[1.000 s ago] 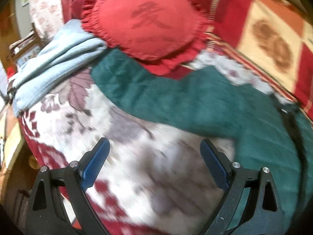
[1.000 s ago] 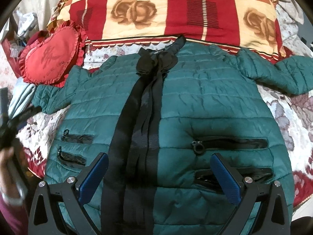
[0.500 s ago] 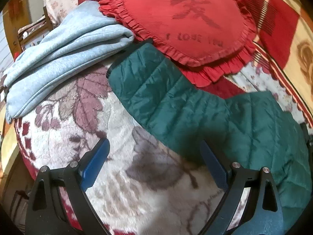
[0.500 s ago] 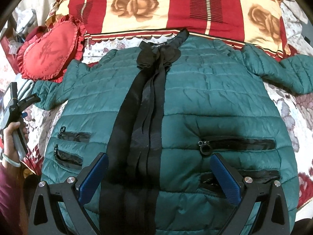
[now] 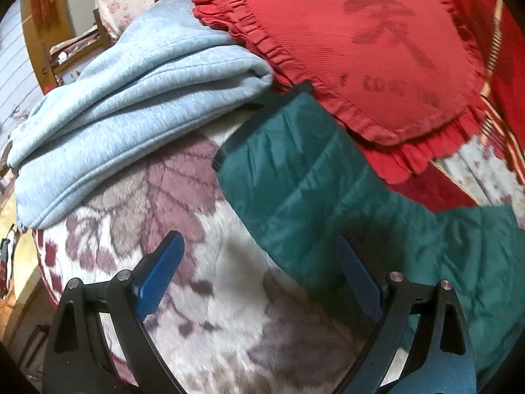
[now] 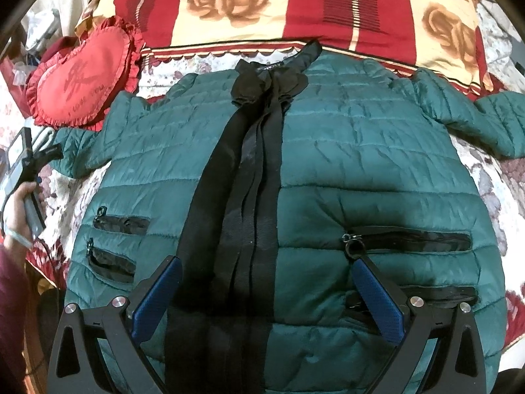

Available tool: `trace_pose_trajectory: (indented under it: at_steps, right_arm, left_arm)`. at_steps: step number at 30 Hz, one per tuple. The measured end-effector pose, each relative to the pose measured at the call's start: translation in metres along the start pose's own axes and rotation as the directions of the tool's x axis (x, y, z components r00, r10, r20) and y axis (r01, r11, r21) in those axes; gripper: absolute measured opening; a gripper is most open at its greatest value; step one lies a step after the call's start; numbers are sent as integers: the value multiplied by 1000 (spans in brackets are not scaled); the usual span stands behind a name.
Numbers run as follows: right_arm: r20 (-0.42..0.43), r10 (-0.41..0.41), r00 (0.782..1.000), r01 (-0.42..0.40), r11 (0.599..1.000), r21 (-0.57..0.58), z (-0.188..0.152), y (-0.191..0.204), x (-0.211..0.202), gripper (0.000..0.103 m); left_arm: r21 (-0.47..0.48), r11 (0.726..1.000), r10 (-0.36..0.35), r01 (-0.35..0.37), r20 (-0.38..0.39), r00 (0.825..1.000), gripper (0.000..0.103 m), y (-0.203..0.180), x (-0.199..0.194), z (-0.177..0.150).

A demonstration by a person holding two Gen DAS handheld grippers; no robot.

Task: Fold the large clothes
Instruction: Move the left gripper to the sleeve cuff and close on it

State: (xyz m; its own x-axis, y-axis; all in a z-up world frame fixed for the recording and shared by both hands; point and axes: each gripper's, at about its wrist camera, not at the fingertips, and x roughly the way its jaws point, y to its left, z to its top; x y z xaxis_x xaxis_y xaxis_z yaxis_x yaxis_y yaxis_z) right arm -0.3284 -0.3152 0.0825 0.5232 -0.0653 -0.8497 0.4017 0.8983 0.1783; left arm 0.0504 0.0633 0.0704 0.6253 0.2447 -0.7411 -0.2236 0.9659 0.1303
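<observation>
A dark green quilted jacket (image 6: 344,164) lies flat, front up, on the bed, with a black centre strip (image 6: 242,197) and black zip pockets. Both sleeves are spread out to the sides. My right gripper (image 6: 267,282) is open and empty above the jacket's lower front. My left gripper (image 5: 259,262) is open and empty, just short of the jacket's left sleeve (image 5: 295,177), whose cuff lies under the edge of a red heart cushion (image 5: 361,39). The left gripper also shows in the right wrist view (image 6: 46,154), held by a hand at the left sleeve end.
A folded light blue garment (image 5: 124,105) lies left of the sleeve. The bed has a floral fleece blanket (image 5: 229,321). A red and cream rose-print pillow (image 6: 295,6) lies beyond the collar. The bed edge drops off at the left, with a wooden chair (image 5: 78,46) behind.
My left gripper has moved closer to the left sleeve and cuff, which now fill more of its view. My right gripper has moved slightly forward over the jacket. Both stay open.
</observation>
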Motion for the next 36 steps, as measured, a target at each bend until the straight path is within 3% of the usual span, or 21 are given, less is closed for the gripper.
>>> trace_pose_trajectory:
  at_steps: [10, 12, 23, 26, 31, 36]
  right_arm:
    - [-14, 8, 1000, -7, 999, 34, 0, -4, -2, 103]
    - [-18, 8, 1000, -8, 999, 43, 0, -6, -1, 103]
    - [-32, -8, 999, 9, 999, 41, 3, -5, 6, 103]
    - [-32, 2, 999, -1, 998, 55, 5, -8, 6, 103]
    - [-33, 4, 999, -2, 998, 58, 4, -6, 5, 103]
    - [-26, 22, 999, -20, 997, 72, 5, -8, 1, 103]
  left_arm:
    - [-4, 998, 69, -70, -65, 995, 94, -5, 44, 14]
    - [0, 997, 81, -81, -44, 996, 94, -7, 46, 16]
    - [20, 998, 61, -60, -35, 998, 92, -36, 56, 31]
    - [31, 998, 55, -55, -9, 998, 73, -42, 49, 35]
    - [38, 999, 4, -3, -15, 1000, 21, -41, 47, 50]
    - [11, 996, -92, 92, -16, 996, 14, -28, 30, 54]
